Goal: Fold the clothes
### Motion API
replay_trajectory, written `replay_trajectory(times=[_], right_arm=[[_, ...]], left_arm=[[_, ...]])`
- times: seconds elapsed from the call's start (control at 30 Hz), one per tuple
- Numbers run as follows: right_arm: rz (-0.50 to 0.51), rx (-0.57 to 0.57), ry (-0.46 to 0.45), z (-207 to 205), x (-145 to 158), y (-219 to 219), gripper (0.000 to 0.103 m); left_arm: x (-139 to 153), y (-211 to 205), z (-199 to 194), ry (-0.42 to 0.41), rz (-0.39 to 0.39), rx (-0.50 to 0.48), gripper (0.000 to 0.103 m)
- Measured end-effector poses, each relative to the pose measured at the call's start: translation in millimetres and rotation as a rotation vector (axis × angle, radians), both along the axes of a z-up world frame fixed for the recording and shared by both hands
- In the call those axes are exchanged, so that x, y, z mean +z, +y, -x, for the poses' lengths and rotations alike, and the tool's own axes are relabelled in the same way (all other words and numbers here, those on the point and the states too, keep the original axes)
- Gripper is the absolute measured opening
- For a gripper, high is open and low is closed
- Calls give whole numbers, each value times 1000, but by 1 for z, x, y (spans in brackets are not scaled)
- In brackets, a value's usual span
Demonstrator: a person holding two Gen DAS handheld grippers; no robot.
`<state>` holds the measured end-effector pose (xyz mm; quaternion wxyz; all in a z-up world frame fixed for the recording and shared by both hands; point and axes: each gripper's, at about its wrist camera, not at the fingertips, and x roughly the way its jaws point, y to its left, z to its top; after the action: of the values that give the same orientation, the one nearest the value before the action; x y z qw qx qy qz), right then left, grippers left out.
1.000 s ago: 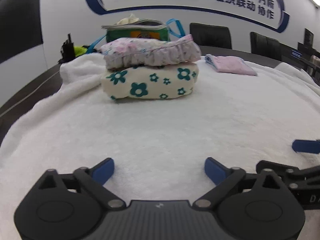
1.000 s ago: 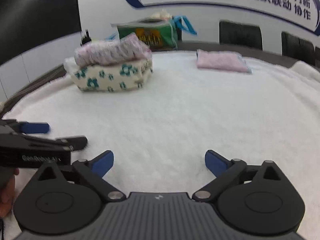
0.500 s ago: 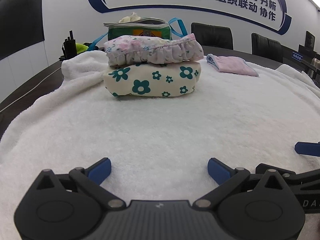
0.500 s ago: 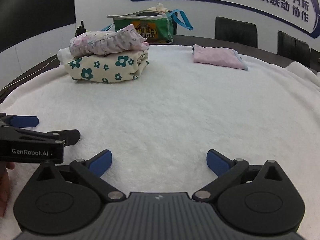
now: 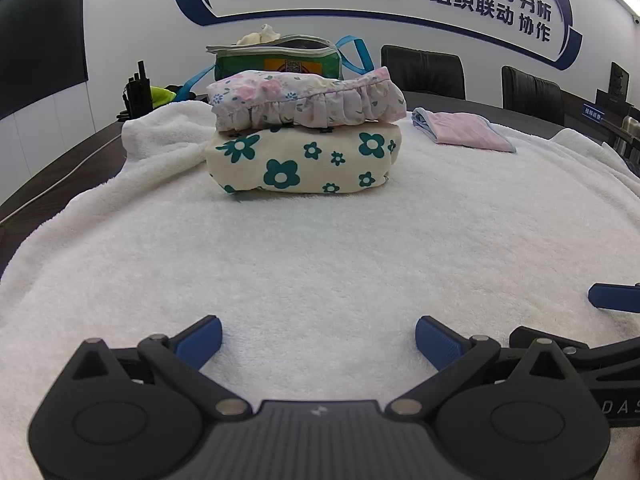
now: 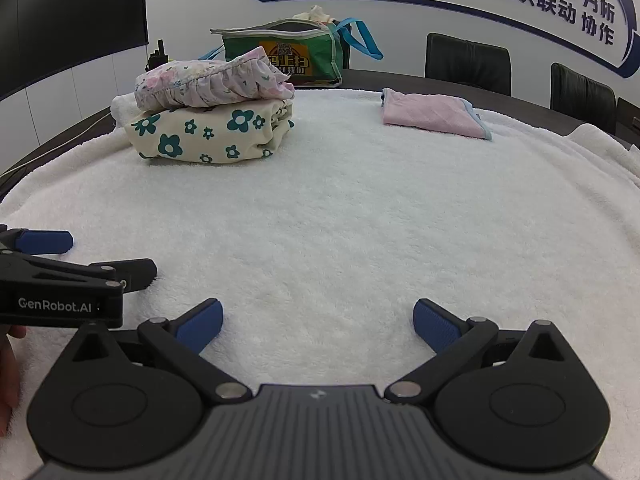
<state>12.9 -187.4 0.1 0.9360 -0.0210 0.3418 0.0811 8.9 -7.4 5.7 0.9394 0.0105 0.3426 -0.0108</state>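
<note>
A folded cream garment with teal flowers (image 5: 304, 160) lies on the white towel (image 5: 320, 260), with a folded pink ruffled floral garment (image 5: 304, 98) stacked on it. The stack also shows in the right wrist view (image 6: 212, 136), with the ruffled garment (image 6: 208, 84) on top. A folded pink cloth (image 5: 464, 128) lies apart at the far right, and shows in the right wrist view (image 6: 432, 116). My left gripper (image 5: 318, 340) is open and empty, low over the towel, well short of the stack. My right gripper (image 6: 318, 324) is open and empty beside it.
A green bag with blue straps (image 5: 280, 60) stands behind the stack, clothes poking out of it. Black chairs (image 5: 424, 70) line the far side of the dark table. The left gripper's body (image 6: 60, 292) sits close to my right gripper's left side.
Both grippers stay open and empty. The views have steadied and the stack looks slightly nearer in the left wrist view.
</note>
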Motion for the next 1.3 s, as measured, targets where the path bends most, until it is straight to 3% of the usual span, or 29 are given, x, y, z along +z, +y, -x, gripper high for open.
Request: replay_trajectory(times=[1.3], right_arm=[[-3,0,-1,1,0,-1,102]], left_arm=[[0,2,1,-3,19,-5,103]])
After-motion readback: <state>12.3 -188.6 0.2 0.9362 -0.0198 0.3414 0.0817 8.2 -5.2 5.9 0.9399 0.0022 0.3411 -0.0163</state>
